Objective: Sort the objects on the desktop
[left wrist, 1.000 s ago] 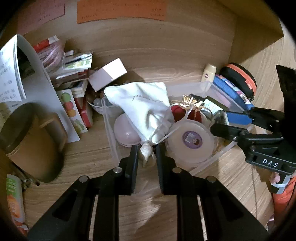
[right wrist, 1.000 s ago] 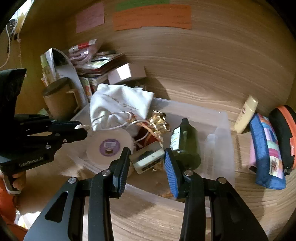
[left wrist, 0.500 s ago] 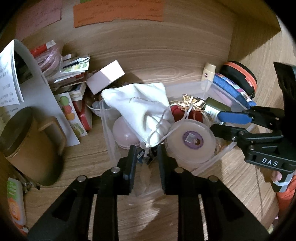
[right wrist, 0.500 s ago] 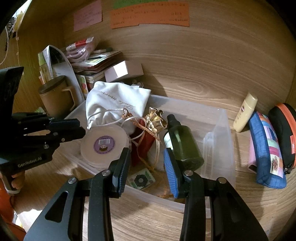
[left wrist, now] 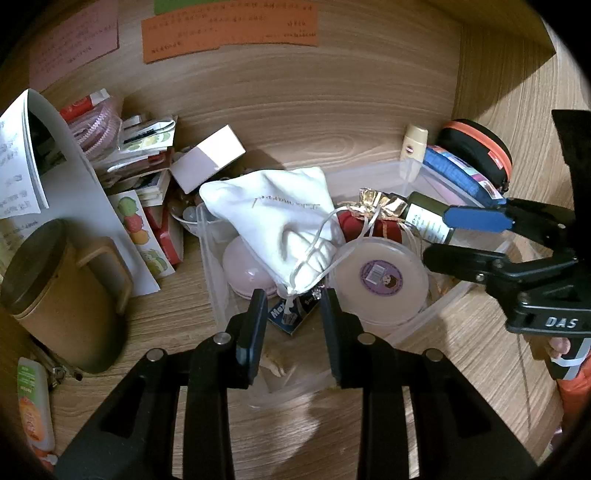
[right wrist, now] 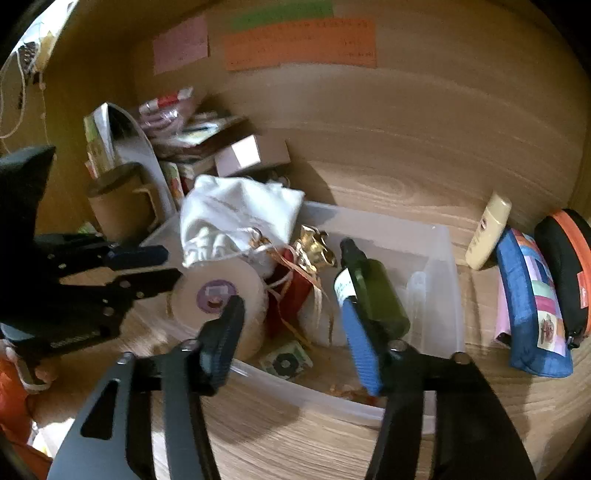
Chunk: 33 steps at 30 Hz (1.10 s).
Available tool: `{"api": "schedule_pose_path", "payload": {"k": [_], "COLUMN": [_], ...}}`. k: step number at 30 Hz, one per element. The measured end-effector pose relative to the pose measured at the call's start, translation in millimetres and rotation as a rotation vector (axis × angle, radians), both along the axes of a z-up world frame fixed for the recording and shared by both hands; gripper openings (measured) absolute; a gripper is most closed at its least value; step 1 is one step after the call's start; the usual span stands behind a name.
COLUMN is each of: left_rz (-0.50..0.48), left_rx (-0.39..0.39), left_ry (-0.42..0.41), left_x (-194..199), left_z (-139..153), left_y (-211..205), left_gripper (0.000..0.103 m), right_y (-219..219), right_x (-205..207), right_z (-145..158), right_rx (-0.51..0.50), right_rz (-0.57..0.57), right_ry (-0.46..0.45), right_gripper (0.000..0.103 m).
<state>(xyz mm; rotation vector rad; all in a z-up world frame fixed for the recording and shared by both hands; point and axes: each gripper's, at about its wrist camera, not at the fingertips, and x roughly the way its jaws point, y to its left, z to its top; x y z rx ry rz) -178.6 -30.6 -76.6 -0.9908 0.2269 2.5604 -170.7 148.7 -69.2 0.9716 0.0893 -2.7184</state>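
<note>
A home desk nook: wood-grain desk, sticky notes, lidded mug, toiletry clutter.

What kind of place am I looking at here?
Probably a home desk nook with wooden walls: sticky notes on the back panel, a lidded mug, and a clear plastic bin of odds and ends.

1. The white drawstring pouch covers much of the pink round case beneath it.
2. My left gripper hides part of a small dark packet; its print is cut off.
3. Writing on the orange note is too small to read.
4. My right wrist view is motion-blurred, so the green bottle label is unreadable.
5. The paper booklet runs past the left edge.
</note>
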Motion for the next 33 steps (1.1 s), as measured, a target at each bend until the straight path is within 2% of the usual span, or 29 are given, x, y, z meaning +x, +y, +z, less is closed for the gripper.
{"api": "schedule_pose_path", "payload": {"k": [7,9,13,15,17,19,23,27,33], "left_rz": [0.007,0.014,0.015,0.003,0.030,0.030,0.047,0.087,0.147], "left_rx": [-0.007,-0.021,-0.034,-0.025,-0.052,-0.059,-0.055,-0.046,-0.035], "left_ry": [0.004,0.011,0.034,0.045,0.082,0.109,0.112,0.113,0.155], "left_x": [1,3,9,14,20,27,32,38,55], "left_z": [1,1,6,10,13,17,22,29,41], "left_y": [0,2,4,4,5,5,0,-8,-17], "left_gripper": [0.031,0.034,0.055,0.079,0.096,0.096,0.096,0.097,0.099], "right_y": [0,0,-1,-3,-3,-3,1,4,4], "right_x": [0,-1,2,5,9,14,20,28,46], "right_z": [3,3,6,11,16,19,24,27,35], "right_rx": [-0.007,-0.004,0.011,0.020,0.033,0.034,0.026,0.031,0.033], "right_rz": [-0.012,-0.016,-0.025,-0.026,-0.035,-0.043,-0.062,-0.098,-0.120], "right_ry": [0.006,0.000,0.010,0.027,0.044,0.052,0.054,0.050,0.067], "right_gripper": [0.062,0.063,0.074,0.077,0.078,0.078,0.078,0.085,0.088]}}
